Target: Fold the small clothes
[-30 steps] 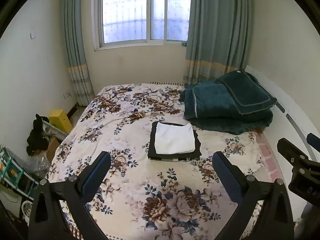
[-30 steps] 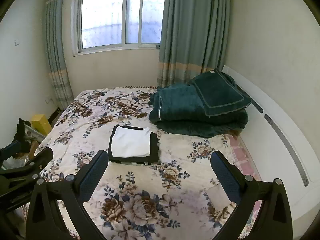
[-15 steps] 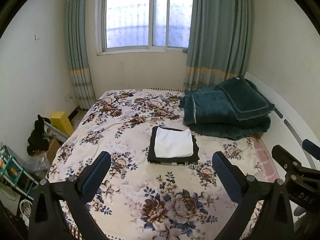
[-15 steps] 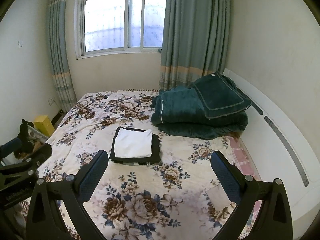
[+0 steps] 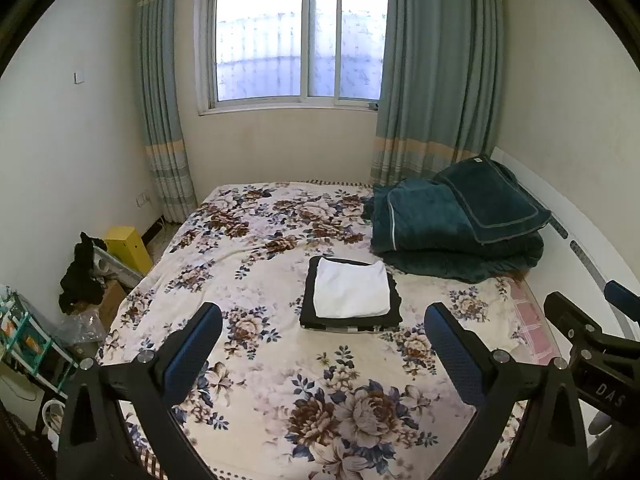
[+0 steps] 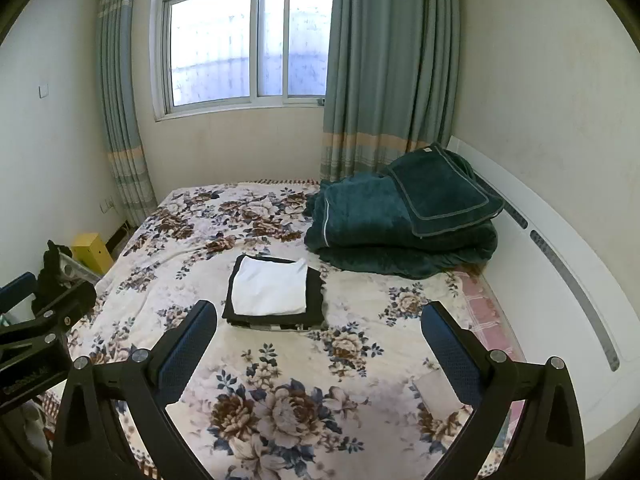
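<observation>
A folded white garment [image 5: 351,288] lies on top of a folded black garment [image 5: 308,312] in the middle of the flowered bed [image 5: 280,380]. The stack also shows in the right wrist view, white garment [image 6: 270,286] on black garment [image 6: 314,304]. My left gripper [image 5: 322,350] is open and empty, held well back above the near part of the bed. My right gripper [image 6: 318,346] is open and empty too, level with it. Each gripper shows at the edge of the other's view.
Folded dark green blankets [image 5: 452,232] are piled at the bed's far right by a white headboard [image 6: 560,272]. A yellow box [image 5: 128,248], black cloth [image 5: 80,276] and clutter sit on the floor left of the bed. A window with curtains [image 5: 436,80] is behind.
Both grippers have drawn back and tilted upward from the bed, so the folded stack sits lower and smaller in both views. Both stay open and empty.
</observation>
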Available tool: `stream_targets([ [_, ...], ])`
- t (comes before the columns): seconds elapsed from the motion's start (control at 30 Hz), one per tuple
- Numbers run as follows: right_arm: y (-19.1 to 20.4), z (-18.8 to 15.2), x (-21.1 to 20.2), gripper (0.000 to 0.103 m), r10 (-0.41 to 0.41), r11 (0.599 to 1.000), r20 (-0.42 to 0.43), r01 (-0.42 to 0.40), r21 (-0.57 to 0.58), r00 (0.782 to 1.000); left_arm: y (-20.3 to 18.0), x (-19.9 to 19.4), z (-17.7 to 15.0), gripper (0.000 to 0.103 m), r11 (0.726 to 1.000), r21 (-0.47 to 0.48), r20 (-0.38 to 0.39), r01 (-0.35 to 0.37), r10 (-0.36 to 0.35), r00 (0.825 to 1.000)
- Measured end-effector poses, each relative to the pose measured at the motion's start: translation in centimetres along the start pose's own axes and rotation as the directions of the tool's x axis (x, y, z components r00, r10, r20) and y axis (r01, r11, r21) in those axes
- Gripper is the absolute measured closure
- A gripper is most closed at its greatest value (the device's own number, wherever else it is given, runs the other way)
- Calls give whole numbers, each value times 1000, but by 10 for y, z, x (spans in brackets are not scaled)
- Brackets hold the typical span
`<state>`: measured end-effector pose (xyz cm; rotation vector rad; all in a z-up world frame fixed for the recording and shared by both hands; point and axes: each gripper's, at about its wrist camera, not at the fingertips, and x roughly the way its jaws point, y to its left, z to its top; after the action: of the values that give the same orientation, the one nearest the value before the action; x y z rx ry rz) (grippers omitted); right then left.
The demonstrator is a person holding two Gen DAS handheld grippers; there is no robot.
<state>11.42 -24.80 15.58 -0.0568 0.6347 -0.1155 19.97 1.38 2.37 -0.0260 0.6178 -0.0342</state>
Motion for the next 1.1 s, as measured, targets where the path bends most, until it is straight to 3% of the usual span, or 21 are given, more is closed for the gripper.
stream_targets([
  [1.1, 5, 17, 2, 0, 21, 1000, 1, -21, -9, 1000, 2, -7, 9, 0, 1000, 4, 15, -21, 21, 1000],
])
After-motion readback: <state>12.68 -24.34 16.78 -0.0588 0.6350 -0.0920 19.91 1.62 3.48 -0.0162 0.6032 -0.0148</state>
